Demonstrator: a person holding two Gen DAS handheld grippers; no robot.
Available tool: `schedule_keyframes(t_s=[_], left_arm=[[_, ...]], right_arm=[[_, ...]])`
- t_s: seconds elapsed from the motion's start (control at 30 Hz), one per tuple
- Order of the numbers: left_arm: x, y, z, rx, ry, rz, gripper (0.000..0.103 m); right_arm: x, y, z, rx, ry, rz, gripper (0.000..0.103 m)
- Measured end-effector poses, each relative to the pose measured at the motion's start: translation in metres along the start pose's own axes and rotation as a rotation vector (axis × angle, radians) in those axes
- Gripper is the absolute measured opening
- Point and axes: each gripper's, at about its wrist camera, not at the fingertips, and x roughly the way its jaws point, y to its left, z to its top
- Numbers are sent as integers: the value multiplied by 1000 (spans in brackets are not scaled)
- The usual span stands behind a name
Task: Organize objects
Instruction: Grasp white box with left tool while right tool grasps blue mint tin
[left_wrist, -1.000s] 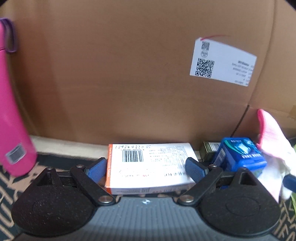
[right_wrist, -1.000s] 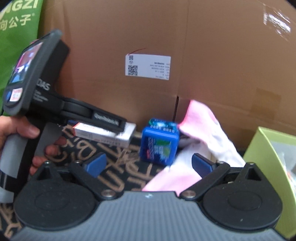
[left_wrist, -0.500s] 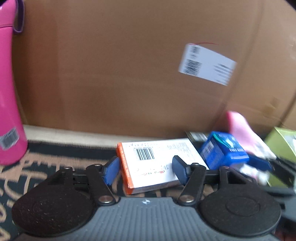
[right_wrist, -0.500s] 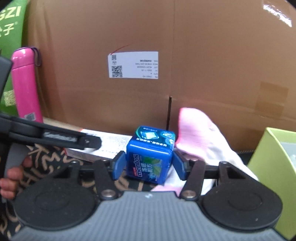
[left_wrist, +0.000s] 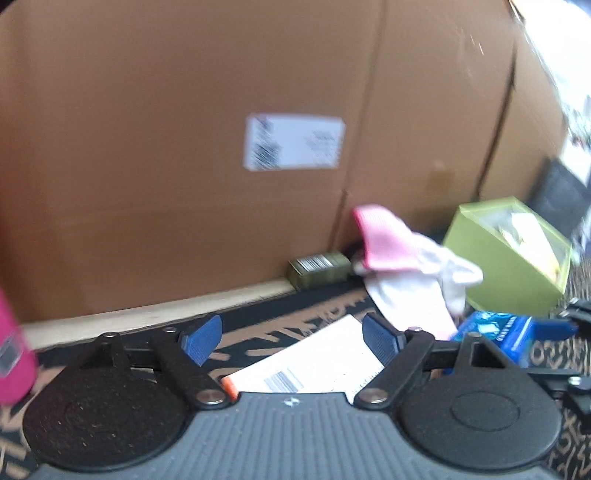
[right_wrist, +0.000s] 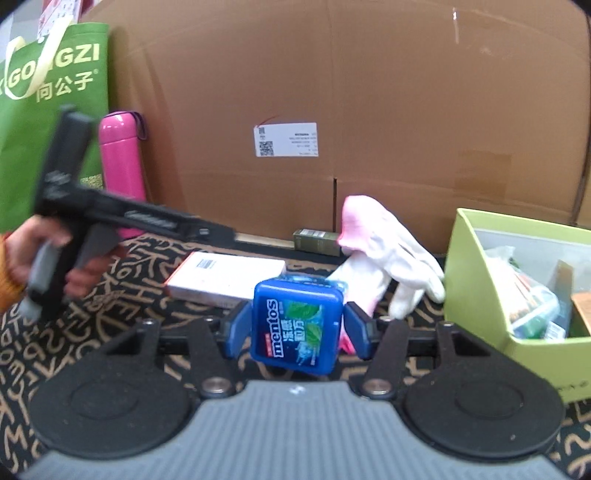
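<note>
Clamping blue mentos box (right_wrist: 295, 325) in right gripper (right_wrist: 295, 328) jaws, lower centre of frame, lifted off patterned tabletop (right_wrist: 110, 295). Left gripper (left_wrist: 291, 338) jaws apart, just reopened, pads clear of white carton (left_wrist: 306, 362) lying between them.

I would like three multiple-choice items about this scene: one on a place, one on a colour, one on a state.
1. Where does the green box stand, seen from the right wrist?
A. right of the glove
B. left of the bottle
C. on the white box

2. What colour is the bottle?
A. yellow
B. pink
C. black

3. What does the right tool do?
A. stands open over the glove
B. grips the white box
C. grips the blue mint box

Answers: 1 A, it stands at the right edge, past the glove. 2 B, its body is pink. 3 C, both pads press on its sides.
</note>
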Motion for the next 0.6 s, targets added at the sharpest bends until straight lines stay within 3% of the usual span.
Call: schedule_keyframes(t_s=[0.07,0.13,0.27,0.3,0.33,0.37,0.47,0.53,0.6], left_arm=[[17,-2,0,21,90,-17,86],[20,-6,-7,-8,135,-49,86],[-6,-30,-31,-14,147,-158,86],[-11,-40,-38,9,144,-153,86],[-17,-51,-45,29,130,-112,86],[-22,-58,-50,29,107,-66,86],[-29,-72,-55,-9,66,40,84],[-23,-78,-52,-11,89,102,70],[-12,-82,-47,-4,110,142,69]], right_arm=[[-8,-1,-6,-4,1,-7,51],[-17,-5,-10,-4,11,-14,36],[-26,-13,-19,-19,30,-31,40],[-26,-13,-20,-29,29,-42,48],[-26,-12,-23,-31,26,-58,58],[-25,-11,-24,-30,25,-65,61],[-20,-6,-28,-2,35,-46,65],[-14,1,-28,-4,46,-46,69],[-10,5,-27,4,42,-51,69]])
